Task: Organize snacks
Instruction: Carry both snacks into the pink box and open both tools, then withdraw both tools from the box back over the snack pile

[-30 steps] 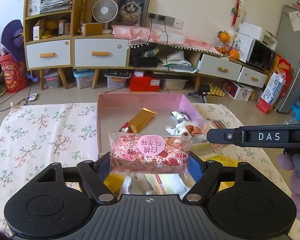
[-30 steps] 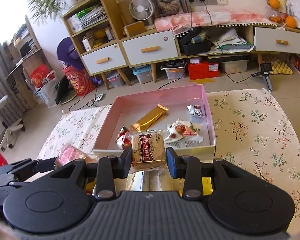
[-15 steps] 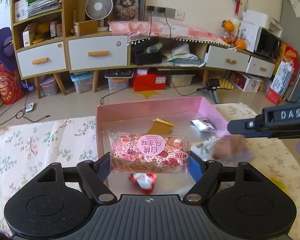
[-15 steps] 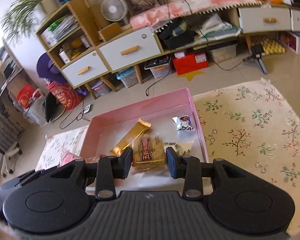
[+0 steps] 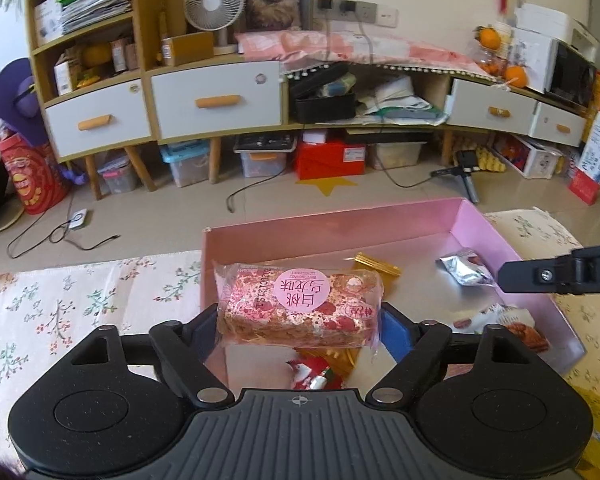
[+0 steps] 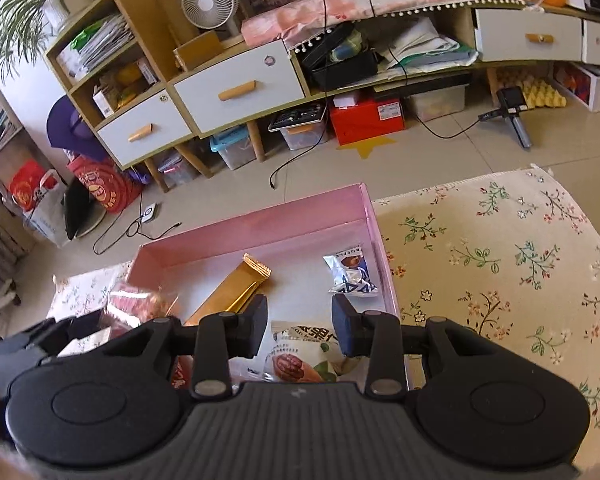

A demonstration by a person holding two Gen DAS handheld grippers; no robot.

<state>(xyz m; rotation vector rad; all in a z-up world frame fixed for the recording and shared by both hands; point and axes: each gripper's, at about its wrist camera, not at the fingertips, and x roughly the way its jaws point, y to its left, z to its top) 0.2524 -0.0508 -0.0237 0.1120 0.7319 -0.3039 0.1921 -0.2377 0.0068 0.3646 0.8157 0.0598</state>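
Several snacks lie in the pink box (image 6: 374,240); left gripper (image 5: 300,322), jaws opening, releases the pink-wrapped cake (image 5: 300,304) over its left edge; right gripper (image 6: 300,326) spread, empty.

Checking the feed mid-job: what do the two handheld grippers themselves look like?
Both match: the left gripper and right gripper have matte black bodies with a ribbed grey centre plate bearing a small crosshair mark, round discs on either side, silver pivot screws, and black linkage arms ending in blue-faced fingers. No cables or sleeves show.
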